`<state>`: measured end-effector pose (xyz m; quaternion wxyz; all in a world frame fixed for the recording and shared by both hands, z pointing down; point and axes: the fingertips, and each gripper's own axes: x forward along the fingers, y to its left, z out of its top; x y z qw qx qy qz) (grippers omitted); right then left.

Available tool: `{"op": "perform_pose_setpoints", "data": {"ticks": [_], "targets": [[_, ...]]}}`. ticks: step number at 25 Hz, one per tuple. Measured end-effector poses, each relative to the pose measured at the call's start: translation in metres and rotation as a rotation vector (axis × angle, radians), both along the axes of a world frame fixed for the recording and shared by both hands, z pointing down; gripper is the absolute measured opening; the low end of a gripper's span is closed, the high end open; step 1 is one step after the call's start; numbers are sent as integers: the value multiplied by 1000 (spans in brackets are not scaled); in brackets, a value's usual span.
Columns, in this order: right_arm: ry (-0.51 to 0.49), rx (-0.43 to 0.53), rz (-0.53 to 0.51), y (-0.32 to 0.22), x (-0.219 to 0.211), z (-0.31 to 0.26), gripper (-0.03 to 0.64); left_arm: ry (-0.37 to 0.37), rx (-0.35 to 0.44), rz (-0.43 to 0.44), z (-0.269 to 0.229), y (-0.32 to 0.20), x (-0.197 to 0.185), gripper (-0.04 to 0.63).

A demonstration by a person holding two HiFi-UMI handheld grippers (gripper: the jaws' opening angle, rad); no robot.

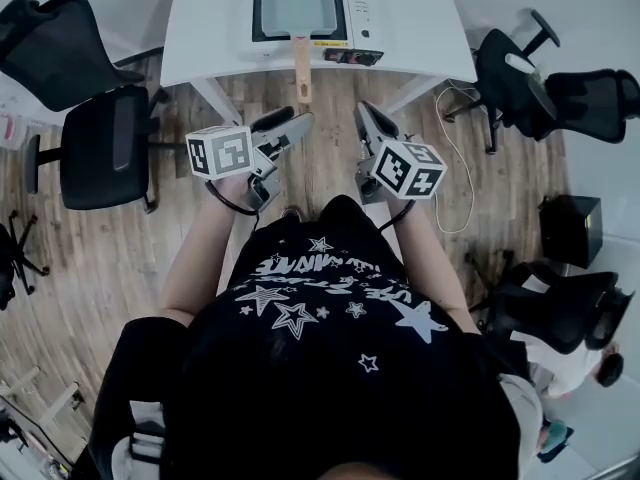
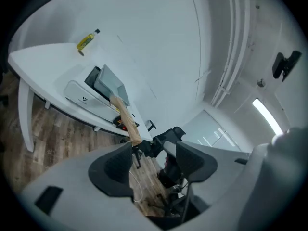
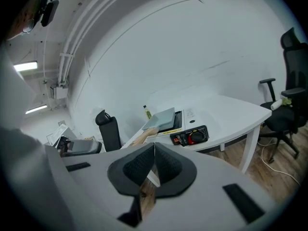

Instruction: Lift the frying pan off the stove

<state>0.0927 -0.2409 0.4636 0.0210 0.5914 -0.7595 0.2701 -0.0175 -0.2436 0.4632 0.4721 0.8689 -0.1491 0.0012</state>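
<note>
Pan (image 1: pixel 297 0) on stove (image 1: pixel 360 10), yellow btl (image 2: pixel 87 41) in left gripper view, not head view

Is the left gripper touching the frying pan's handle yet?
Apart. In the head view, floor shows between the left gripper and the frying pan's handle.

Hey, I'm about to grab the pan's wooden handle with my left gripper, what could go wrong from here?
One: the wooden handle sticks out past the table edge toward the open left gripper; a bump could shove the frying pan askew on the stove. Two: gripped only at the handle's end, the pan may tip. Three: the right gripper is shut, so it can't steady anything yet.
</note>
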Motion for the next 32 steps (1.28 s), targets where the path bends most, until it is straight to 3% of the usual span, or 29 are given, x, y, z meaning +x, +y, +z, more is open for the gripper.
{"op": "perform_pose_setpoints", "data": {"ticks": [3, 8, 16, 24, 25, 27, 32], "targets": [[2, -5, -8, -7, 0, 1, 9, 56, -89, 26, -4, -4, 9, 273], [-20, -5, -27, -30, 2, 4, 9, 29, -149, 15, 8, -20, 13, 276], [-89, -24, -119, -73, -2, 7, 9, 48, -239, 4, 18, -47, 28, 276], [-437, -140, -258, -95, -24, 13, 11, 51, -256, -2, 20, -58, 39, 249], [-471, -154, -276, -97, -28, 12, 25, 52, -257, -2, 19, -59, 39, 247], [-541, -188, -312, -102, -35, 12, 139, 52, -259, -2, 19, -59, 39, 245], [-677, -199, -448, -121, -57, 4, 203, 42, -267, -7, 23, -62, 37, 203]]}}
